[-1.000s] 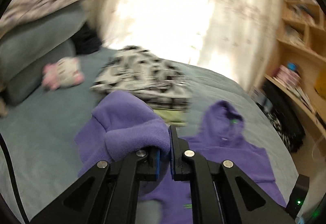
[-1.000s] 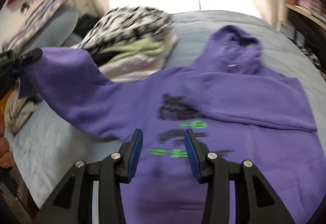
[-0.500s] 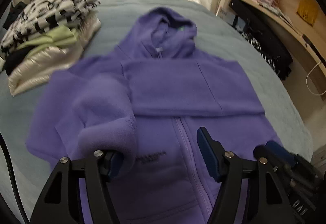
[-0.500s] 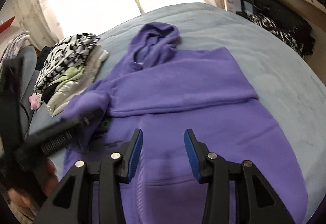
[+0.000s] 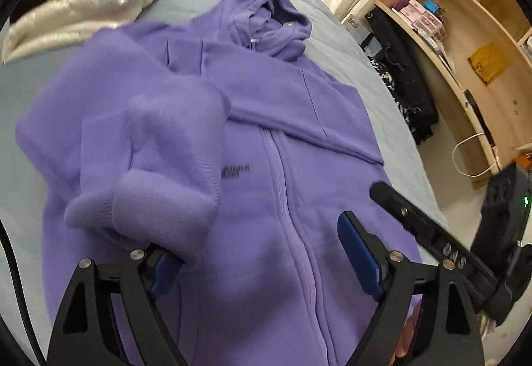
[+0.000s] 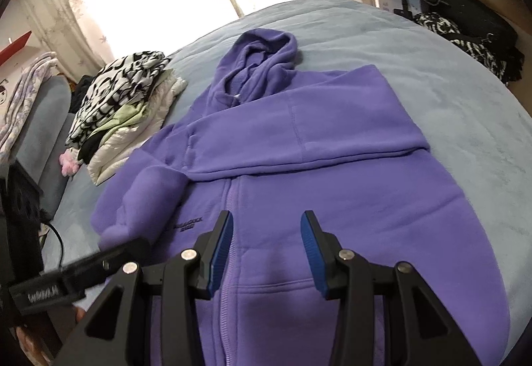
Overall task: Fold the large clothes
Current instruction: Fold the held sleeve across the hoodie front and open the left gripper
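A purple zip hoodie (image 5: 282, 120) lies front up on the grey-blue bed, hood at the far end; it also shows in the right wrist view (image 6: 332, 186). One sleeve is folded flat across the chest (image 6: 299, 136). The other sleeve (image 5: 166, 173) lies bunched on the hoodie's left side, its cuff resting against my left finger pad. My left gripper (image 5: 262, 253) is open wide above the hoodie's lower front. My right gripper (image 6: 266, 249) is open and empty above the zip near the hem.
A stack of folded clothes (image 6: 123, 100) sits on the bed to the hoodie's left. The bed (image 6: 465, 93) has bare cover on the right. Wooden shelves (image 5: 465, 33) and dark clothes (image 6: 465, 30) stand beyond its right edge. Pillows (image 6: 36, 120) are at far left.
My left gripper carried the sleeve in over the hoodie's body and opened, letting the cuff drop. The right gripper stayed open and drew back toward the hem.
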`<state>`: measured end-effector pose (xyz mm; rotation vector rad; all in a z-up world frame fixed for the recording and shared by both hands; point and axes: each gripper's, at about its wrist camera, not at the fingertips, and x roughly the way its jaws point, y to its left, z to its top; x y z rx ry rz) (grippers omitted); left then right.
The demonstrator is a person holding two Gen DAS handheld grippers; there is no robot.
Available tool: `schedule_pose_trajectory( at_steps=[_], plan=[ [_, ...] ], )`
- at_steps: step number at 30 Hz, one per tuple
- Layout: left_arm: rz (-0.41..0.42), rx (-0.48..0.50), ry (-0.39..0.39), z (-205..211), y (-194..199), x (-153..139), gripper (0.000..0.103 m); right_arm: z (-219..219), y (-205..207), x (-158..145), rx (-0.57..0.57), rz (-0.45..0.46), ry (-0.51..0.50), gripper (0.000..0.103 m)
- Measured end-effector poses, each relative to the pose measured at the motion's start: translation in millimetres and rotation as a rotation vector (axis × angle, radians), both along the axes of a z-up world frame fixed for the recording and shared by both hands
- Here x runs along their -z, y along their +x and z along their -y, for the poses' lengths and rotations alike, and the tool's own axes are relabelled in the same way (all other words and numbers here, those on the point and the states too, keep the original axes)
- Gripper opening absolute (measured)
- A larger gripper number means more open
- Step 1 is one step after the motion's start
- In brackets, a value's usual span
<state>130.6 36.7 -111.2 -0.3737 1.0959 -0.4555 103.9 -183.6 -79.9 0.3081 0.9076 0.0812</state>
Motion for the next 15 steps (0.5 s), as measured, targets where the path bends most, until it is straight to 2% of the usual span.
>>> schedule_pose_trajectory(
  at_steps=[8, 13, 15],
  plan=[
    [-0.025, 0.008, -0.068, -10, -28, 12, 0.087, -22, -2, -2, -0.104, 0.000, 0.010, 0.043],
    [0.009, 0.029, 0.001, -17, -43, 7, 0.088, -42, 2, -2, -0.224, -0.030, 0.080, 0.043],
    [0.027, 0.011, 0.022, -26, -52, 4, 0.088, -53, 1, -3, -0.263, -0.025, 0.076, 0.048]
  ],
)
